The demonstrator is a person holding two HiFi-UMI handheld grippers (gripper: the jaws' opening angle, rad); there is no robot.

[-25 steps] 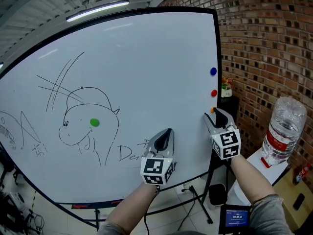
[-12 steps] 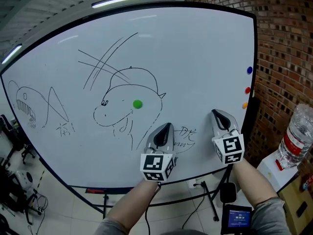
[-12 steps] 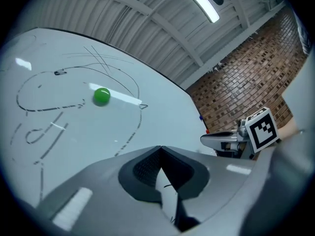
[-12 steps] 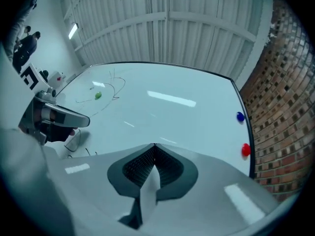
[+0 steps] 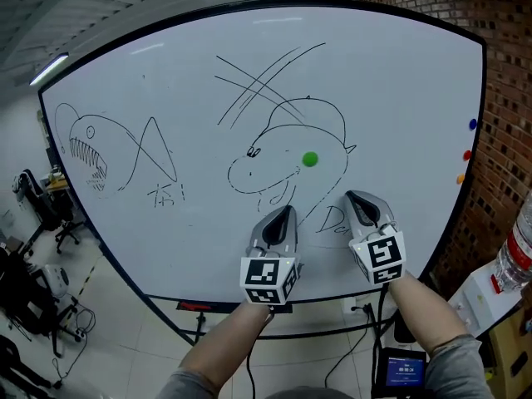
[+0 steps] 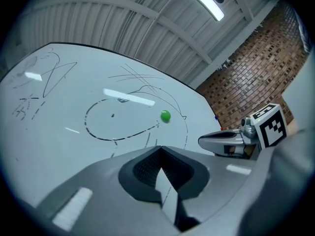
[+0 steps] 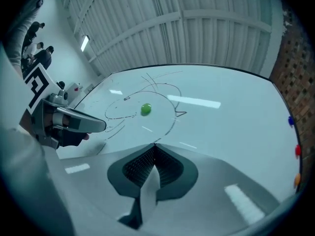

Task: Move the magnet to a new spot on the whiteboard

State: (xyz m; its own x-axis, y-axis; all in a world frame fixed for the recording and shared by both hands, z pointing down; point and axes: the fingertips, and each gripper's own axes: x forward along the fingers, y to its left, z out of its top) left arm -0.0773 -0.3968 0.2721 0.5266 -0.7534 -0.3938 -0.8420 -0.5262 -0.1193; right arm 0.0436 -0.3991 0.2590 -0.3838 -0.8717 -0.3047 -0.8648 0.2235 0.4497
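Note:
A round green magnet sticks to the whiteboard inside a dinosaur drawing. It also shows in the left gripper view and the right gripper view. My left gripper points at the board, below and left of the magnet, jaws shut and empty. My right gripper is below and right of the magnet. Its jaws have just closed with nothing between them. Neither gripper touches the magnet.
Blue, red and orange magnets sit in a column at the board's right edge. A brick wall stands to the right, with a water bottle below it. Office chairs stand far left.
Both grippers have travelled left along the board, from its right edge to just below the dinosaur drawing. The right gripper has left the orange magnet behind.

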